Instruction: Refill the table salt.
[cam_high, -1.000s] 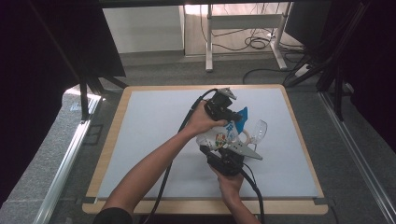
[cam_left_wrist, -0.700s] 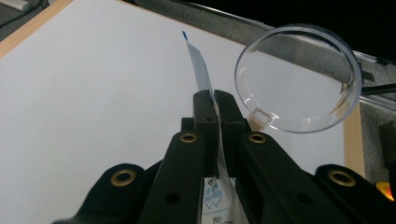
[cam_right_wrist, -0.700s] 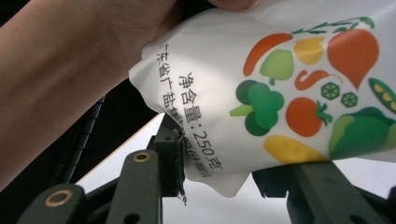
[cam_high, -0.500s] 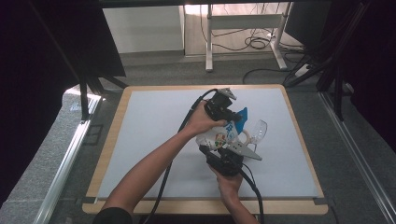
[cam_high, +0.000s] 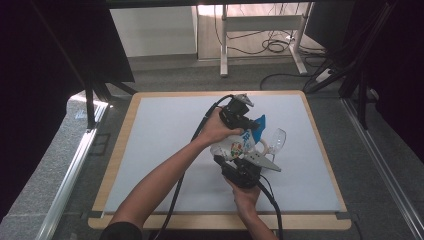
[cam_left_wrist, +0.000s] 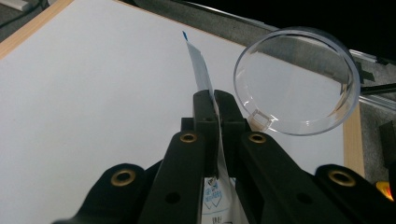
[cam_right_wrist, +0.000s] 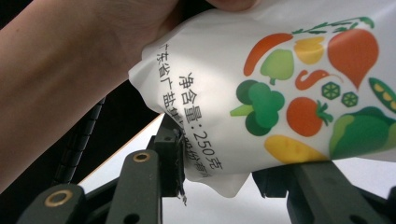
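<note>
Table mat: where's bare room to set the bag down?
The mat's whole left half is bare, out to the wooden edge, and so is the far strip. It is crowded right of centre, where both claws hold the bag beside the clear cup.

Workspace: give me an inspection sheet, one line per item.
Surface: white mat on a wood-edged table.
Job's things: white pouch printed with vegetables, held between both grippers; clear round lid beside it.
Clutter: nothing seen.
Grippers: left gripper shut on the pouch's top edge; right gripper clamps its lower body.
Cables: one black cable trails from each gripper toward the person; more lie on the floor beyond.
Surroundings: grey floor, black frames, a white desk frame at the back.
</note>
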